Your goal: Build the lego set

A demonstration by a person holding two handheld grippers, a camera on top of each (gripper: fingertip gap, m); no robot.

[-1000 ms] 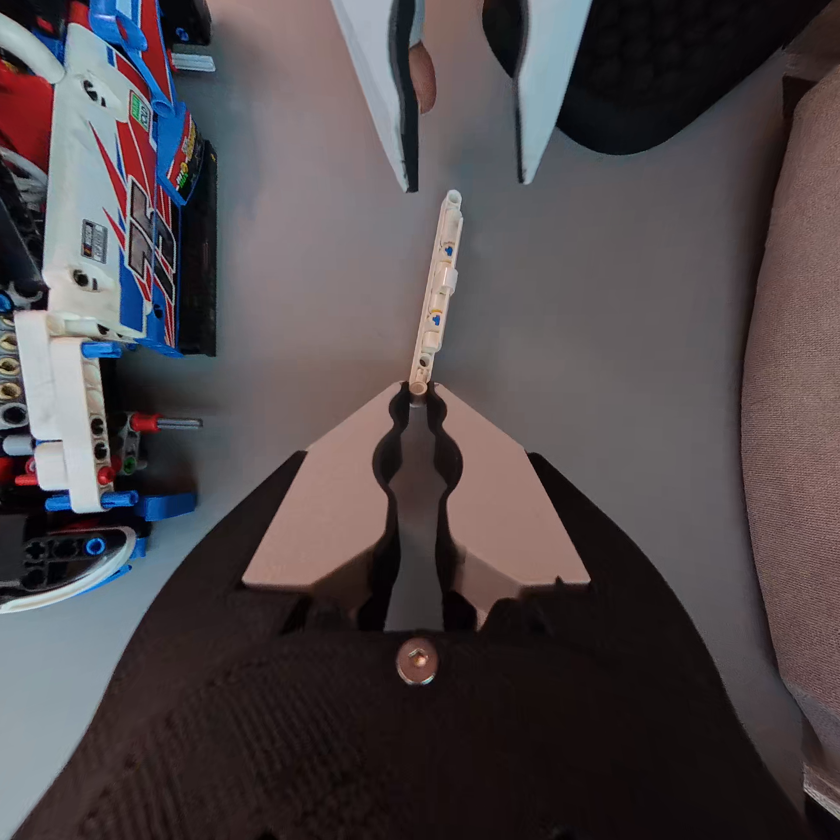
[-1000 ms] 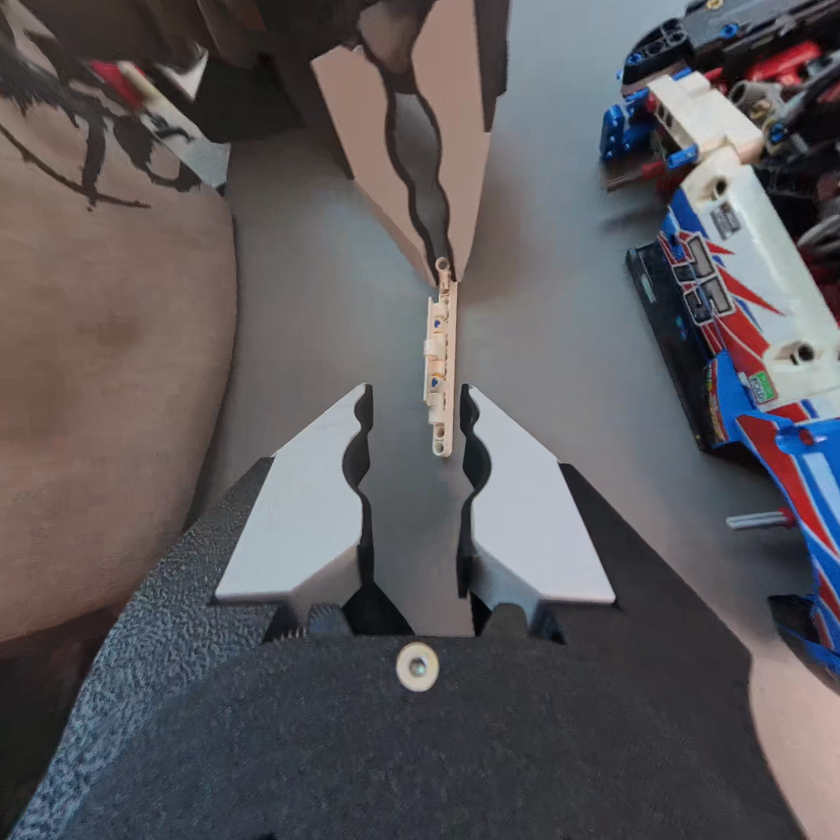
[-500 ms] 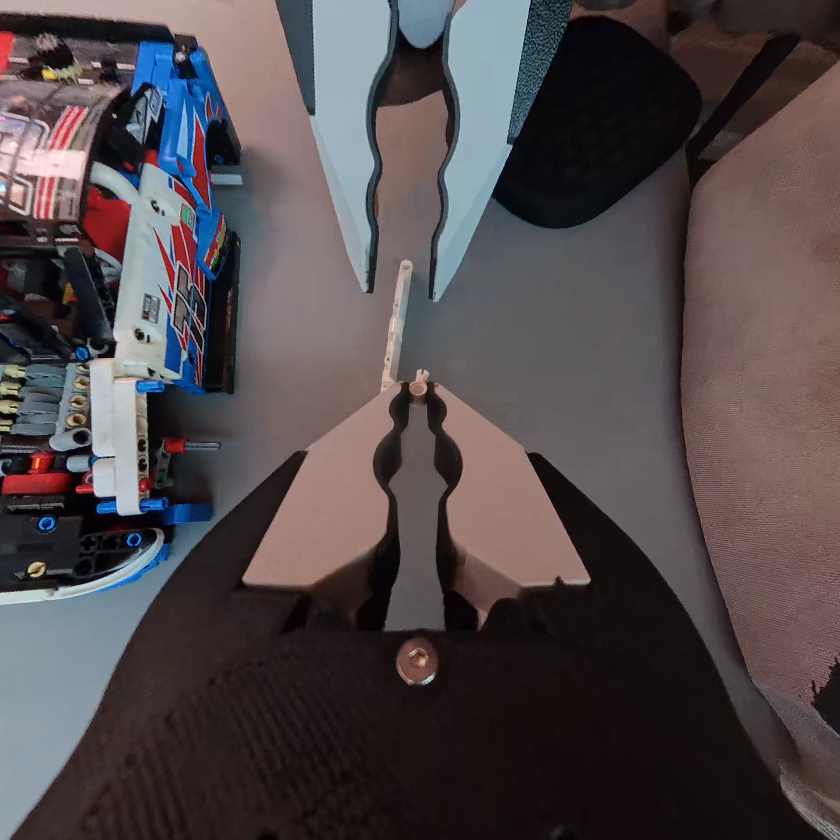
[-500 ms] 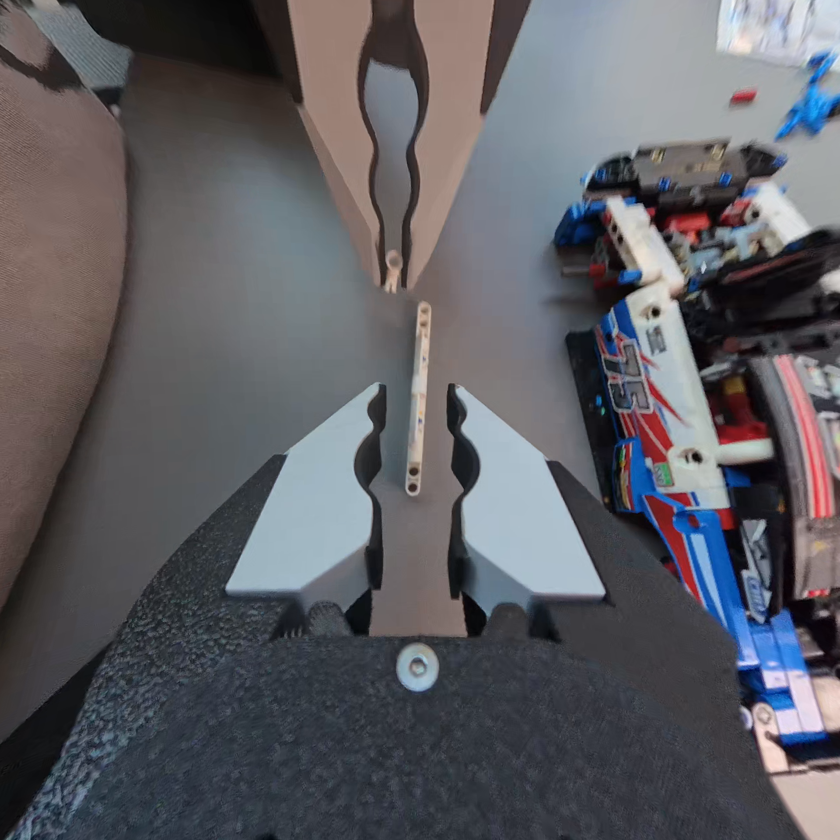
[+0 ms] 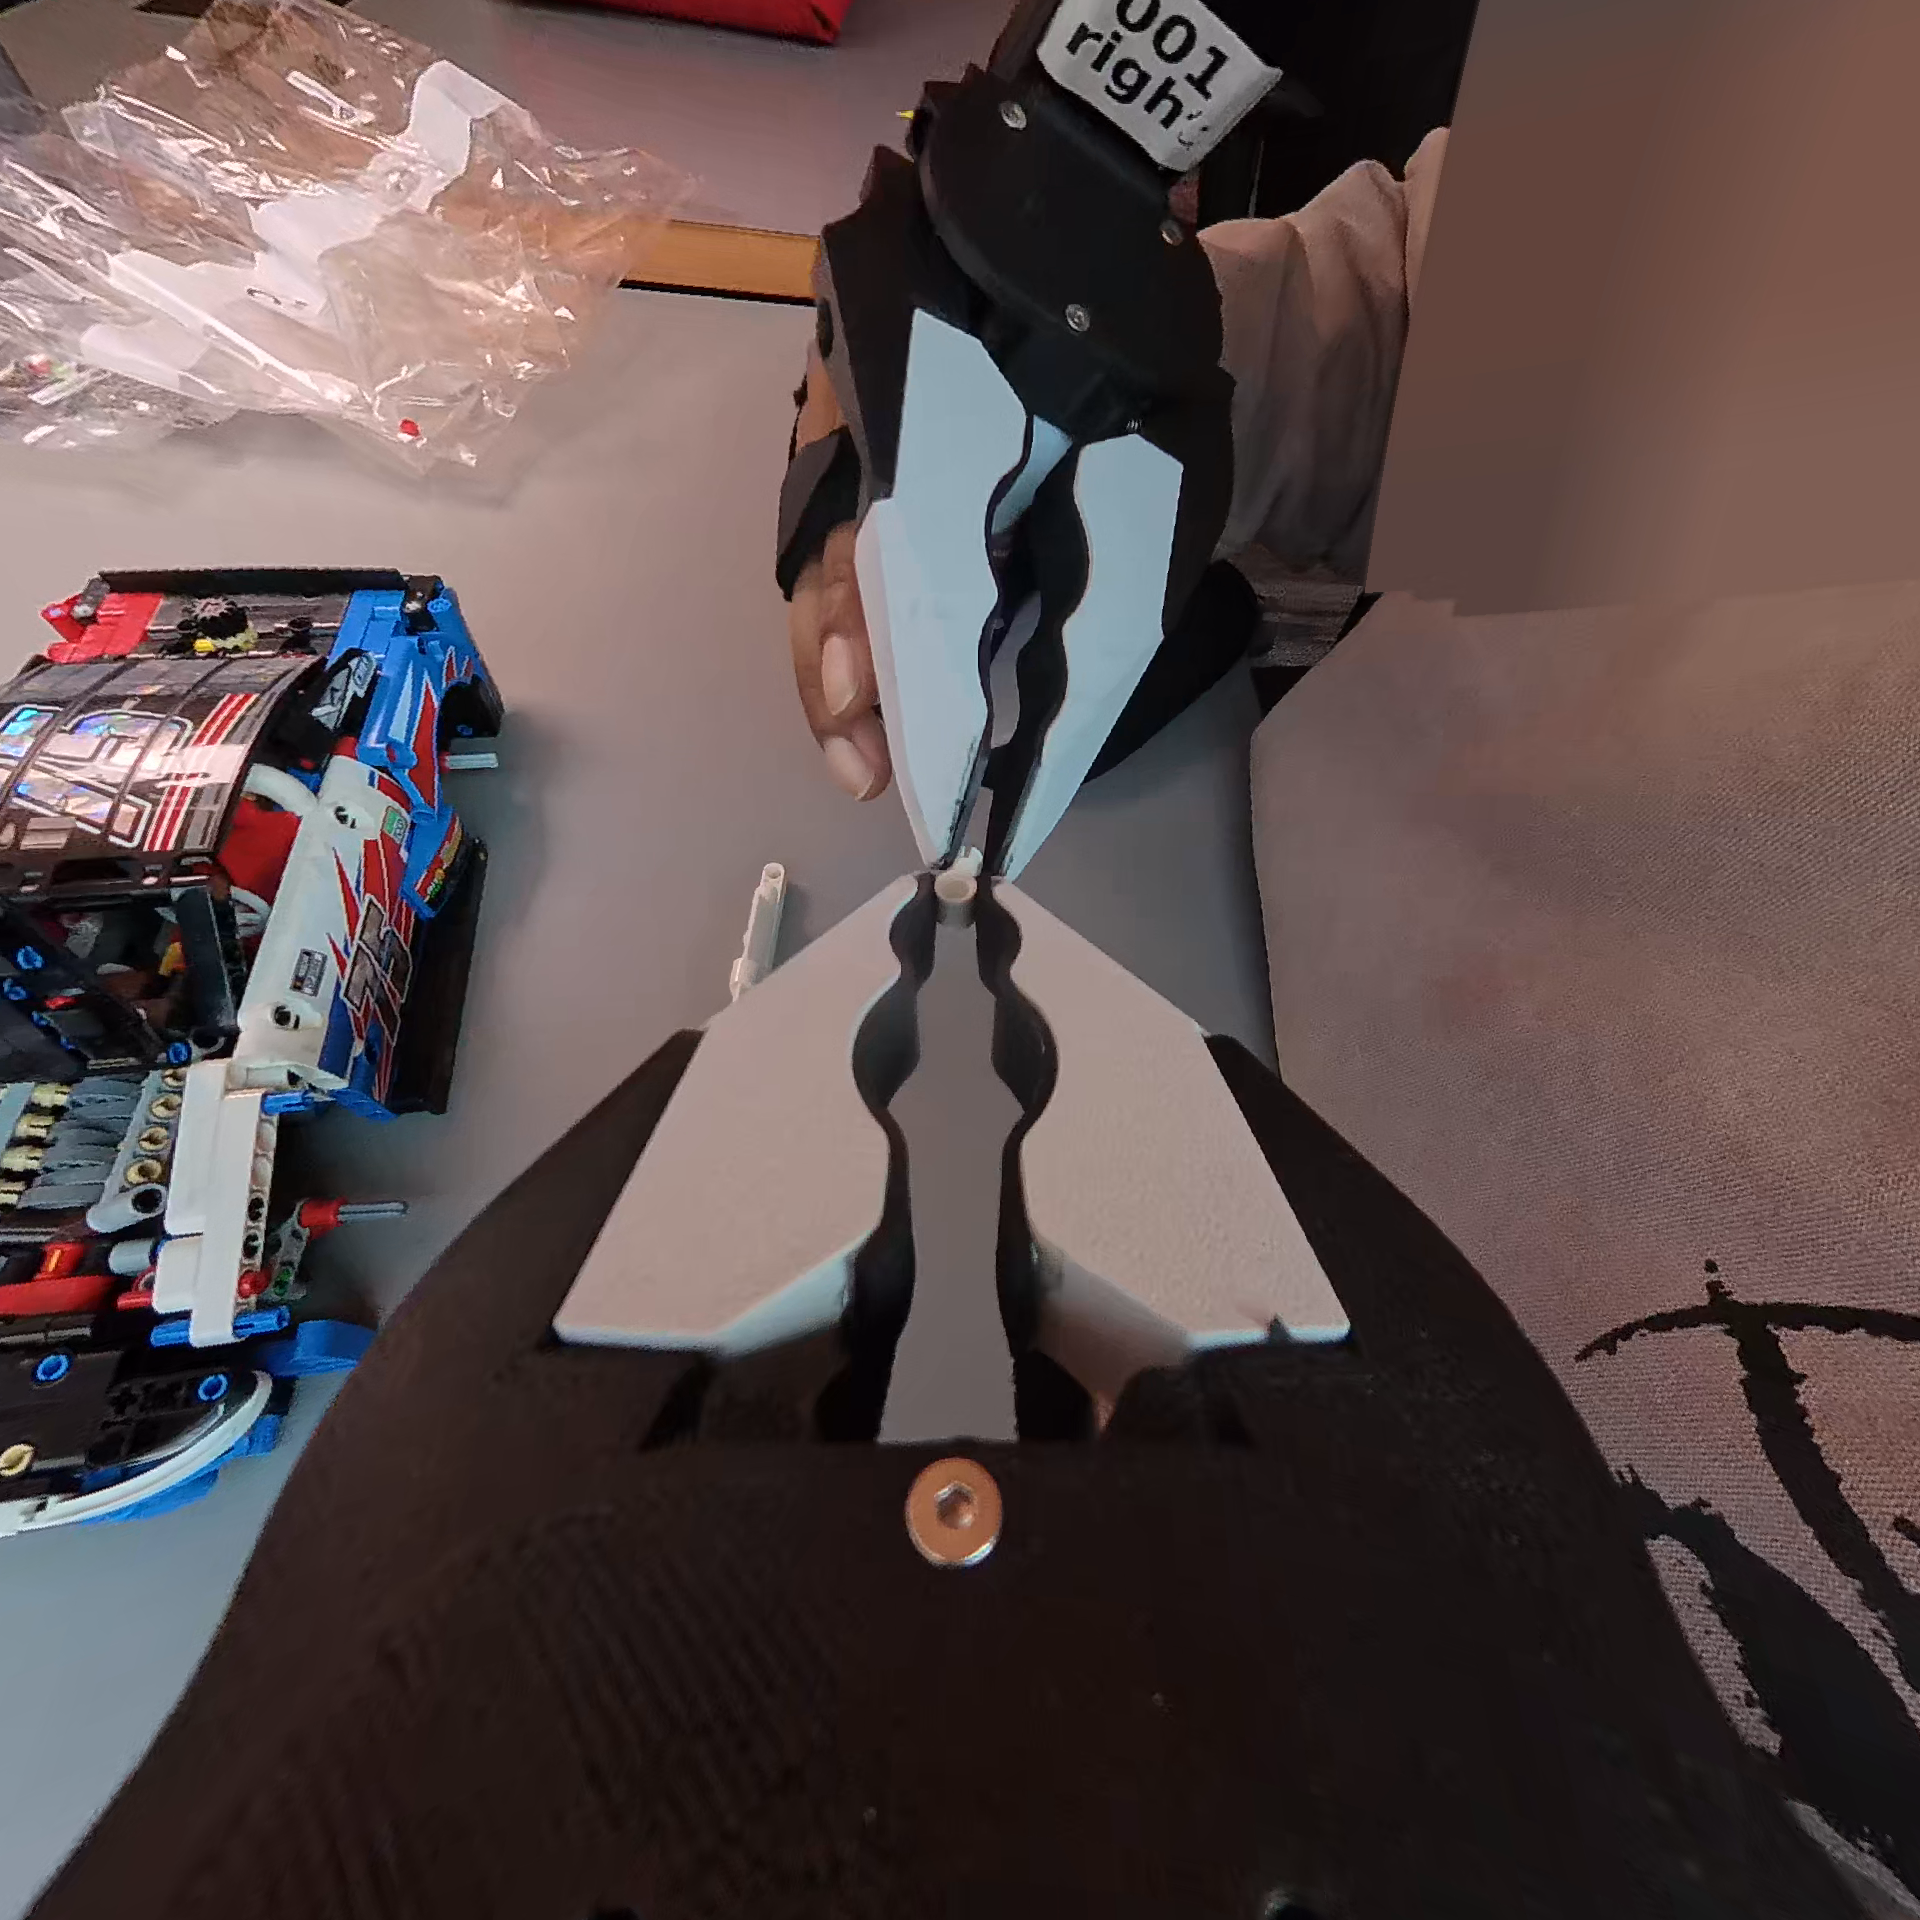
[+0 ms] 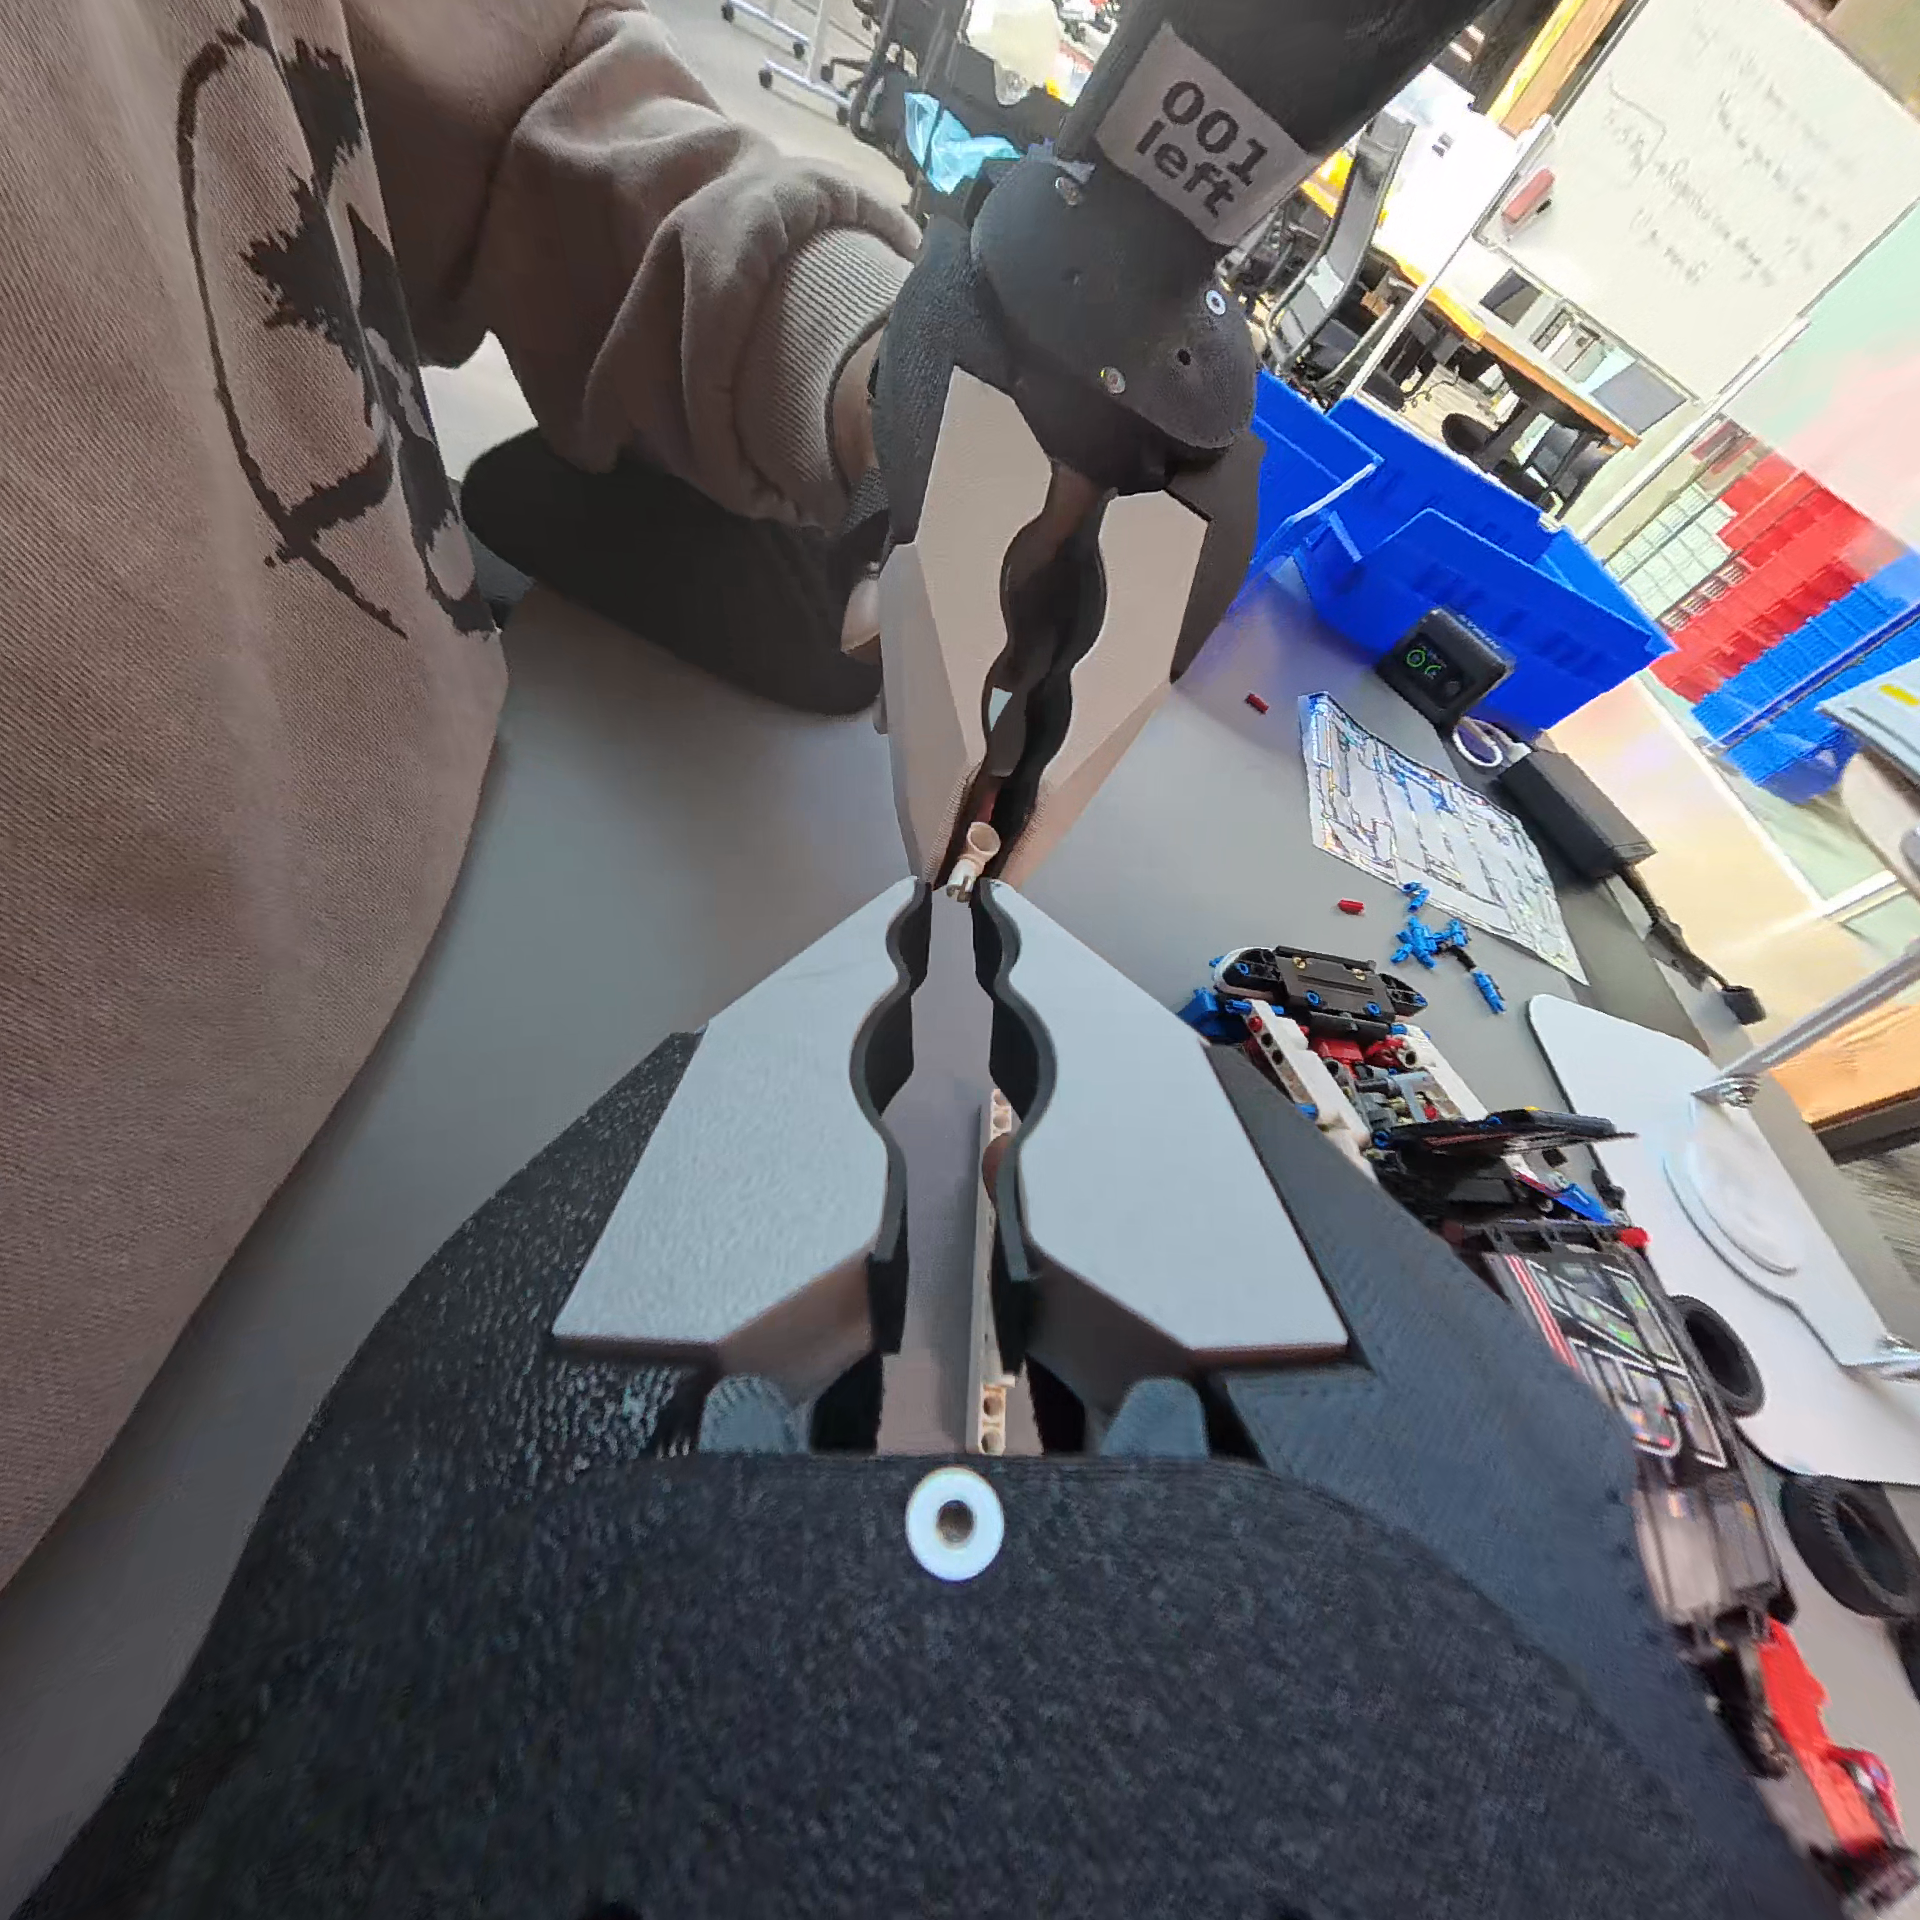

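Observation:
My left gripper [image 5: 954, 888] is shut on a small tan pin [image 5: 954, 896] at its tips, held above the grey table. My right gripper [image 6: 951, 891] meets it tip to tip, its jaws closed down on the pin's thin end [image 6: 977, 840]. In the left wrist view the right gripper [image 5: 971, 857] comes down from above. A long white beam [image 5: 758, 925] lies loose on the table just left of the tips; it shows under the right fingers [image 6: 989, 1226]. The part-built blue, white and red car [image 5: 260, 987] stands to the left.
Clear plastic bags [image 5: 291, 239] lie at the far left. An instruction sheet [image 6: 1423, 821], loose blue pieces [image 6: 1429, 940], black tyres [image 6: 1720, 1351] and blue bins [image 6: 1455, 540] sit beyond the car [image 6: 1455, 1143]. The person's brown sweater [image 5: 1610, 935] fills the near side. Both grippers' tips are close together, under 4 cm apart.
Both grippers have risen from the table and tilted up. The right gripper left the white beam, closed and came to the pin in the left gripper. The beam stays on the table.

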